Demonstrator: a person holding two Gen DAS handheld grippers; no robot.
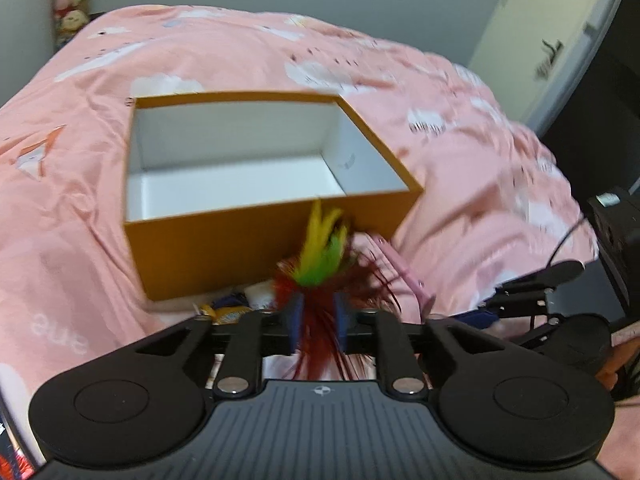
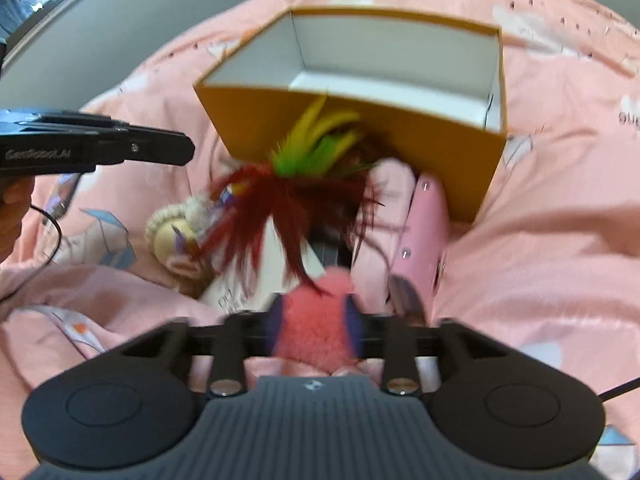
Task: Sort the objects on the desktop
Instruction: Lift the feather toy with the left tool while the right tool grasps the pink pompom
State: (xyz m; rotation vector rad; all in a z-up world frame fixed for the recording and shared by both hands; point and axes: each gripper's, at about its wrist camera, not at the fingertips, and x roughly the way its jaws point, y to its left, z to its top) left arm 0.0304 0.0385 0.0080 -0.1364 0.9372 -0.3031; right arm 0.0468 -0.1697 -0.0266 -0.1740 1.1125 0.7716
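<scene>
An open orange box [image 1: 224, 236] with a white inside stands on a pink duvet; it also shows in the right wrist view [image 2: 360, 128]. My left gripper [image 1: 318, 320] is shut on a feather toy [image 1: 320, 252] with red, green and yellow feathers, just in front of the box. My right gripper [image 2: 314, 328] is shut on a pink fuzzy ball [image 2: 314, 316] joined to a feather toy [image 2: 296, 184] of the same colours. The left gripper's fingers [image 2: 152, 146] show at the left of the right wrist view.
A pink case [image 2: 424, 236] leans by the box's near right corner. A knitted doll [image 2: 180, 236], white paper [image 2: 248, 284] and small items [image 1: 228, 312] lie in front of the box. A pink duvet [image 1: 460, 168] covers the bed. A door [image 1: 552, 32] is at right.
</scene>
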